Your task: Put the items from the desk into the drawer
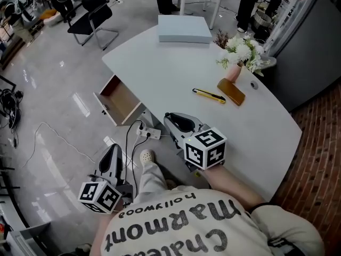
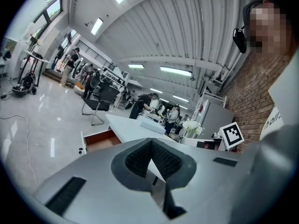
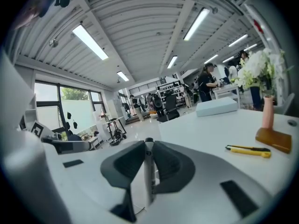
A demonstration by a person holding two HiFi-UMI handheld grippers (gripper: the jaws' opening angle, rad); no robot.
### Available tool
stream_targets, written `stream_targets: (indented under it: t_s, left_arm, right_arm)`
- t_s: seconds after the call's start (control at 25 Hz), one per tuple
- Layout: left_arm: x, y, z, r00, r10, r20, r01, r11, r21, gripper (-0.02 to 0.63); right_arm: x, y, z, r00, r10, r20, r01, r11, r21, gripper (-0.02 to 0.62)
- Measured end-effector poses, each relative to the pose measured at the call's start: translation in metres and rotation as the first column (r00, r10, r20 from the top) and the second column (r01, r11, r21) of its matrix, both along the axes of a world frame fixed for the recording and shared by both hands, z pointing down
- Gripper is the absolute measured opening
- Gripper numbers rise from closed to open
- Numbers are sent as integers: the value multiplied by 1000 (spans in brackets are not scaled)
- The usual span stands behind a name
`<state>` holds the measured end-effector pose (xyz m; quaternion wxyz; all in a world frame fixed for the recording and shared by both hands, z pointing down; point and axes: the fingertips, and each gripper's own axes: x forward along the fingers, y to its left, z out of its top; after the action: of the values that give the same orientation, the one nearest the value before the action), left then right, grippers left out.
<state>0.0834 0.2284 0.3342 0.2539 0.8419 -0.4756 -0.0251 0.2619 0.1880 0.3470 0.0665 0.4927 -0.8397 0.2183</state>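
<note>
My right gripper (image 1: 173,119) hangs at the near edge of the pale grey desk with the rounded top (image 1: 176,73), its jaws drawn together to a thin slit with nothing between them. My left gripper (image 1: 115,148) is off the desk, over the glossy grey floor (image 1: 58,89), on my side of the drawer, and its dark ribbed pads meet at the tips, also on nothing. The things to stow lie well ahead of my right gripper, on the far right part of the desk. One is a slim yellow utility knife with black ends (image 1: 209,95), lying flat and slightly askew. Just beside it, to its right, is a glossy amber-brown rectangular block with rounded edges (image 1: 230,92), also flat; I cannot tell whether the two touch. Behind the block stands a small pink vase (image 1: 233,71) of white flowers, and a flat light-blue box (image 1: 184,29) rests at the far end of the desk. The white-fronted drawer with the brown wooden inside (image 1: 121,103) stands pulled out from the left side of the desk, well apart from the knife and the block
</note>
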Motion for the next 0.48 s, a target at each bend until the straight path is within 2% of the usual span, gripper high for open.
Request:
stream_targets:
  t_s: [0.24, 0.48]
  left_arm:
    - [-19, 10, 7, 999, -49, -1, 49, 999, -12, -2]
    - [-47, 3, 11, 995, -98, -6, 97, 995, -18, -2]
  right_arm:
    - [-15, 4, 12, 999, -38, -4, 37, 999, -32, 71]
    - [-38, -12, 15, 997, -71, 1, 71, 996, -45, 69]
